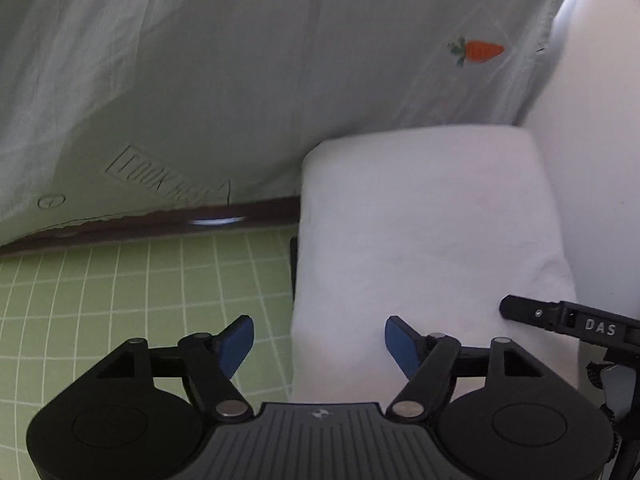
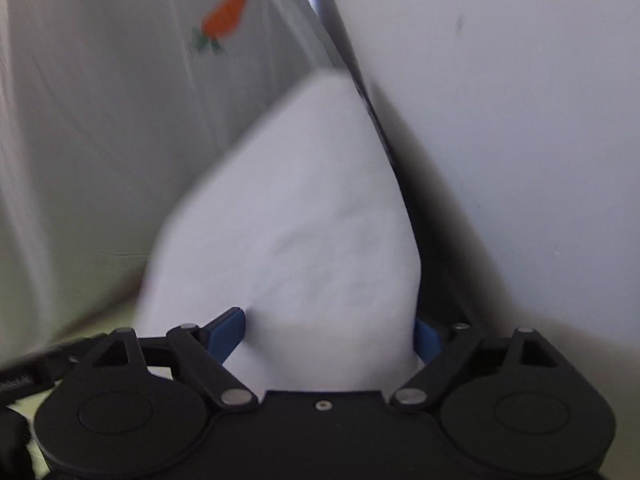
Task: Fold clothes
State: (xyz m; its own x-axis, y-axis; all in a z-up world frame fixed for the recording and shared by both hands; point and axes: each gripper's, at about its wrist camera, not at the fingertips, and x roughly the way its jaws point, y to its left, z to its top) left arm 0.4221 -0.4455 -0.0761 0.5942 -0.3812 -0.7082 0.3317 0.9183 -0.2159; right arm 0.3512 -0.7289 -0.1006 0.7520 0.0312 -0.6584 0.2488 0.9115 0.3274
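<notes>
Hovering over a folded white cloth (image 1: 424, 240), both grippers stand wide open and hold nothing.

Nearest in the left wrist view, the left gripper (image 1: 319, 342) has its blue pads spread apart, one over the green grid mat (image 1: 120, 300) and one over the cloth's near edge, neither pressing on it. The right gripper (image 2: 328, 334) straddles the same cloth's near end, with the cloth between its pads; that view is blurred, so whether a pad brushes the fabric I cannot tell. The cloth lies as a thick, soft bundle at the mat's edge, just beside a white wall (image 1: 600, 160). It looks light and limp, likely to sag and unfold if lifted by one layer, so pinching through all layers at a corner or edge seems safest. Beyond it hangs a pale shirt (image 1: 240, 60) with a small carrot patch (image 1: 482, 51), thin and creased.
</notes>
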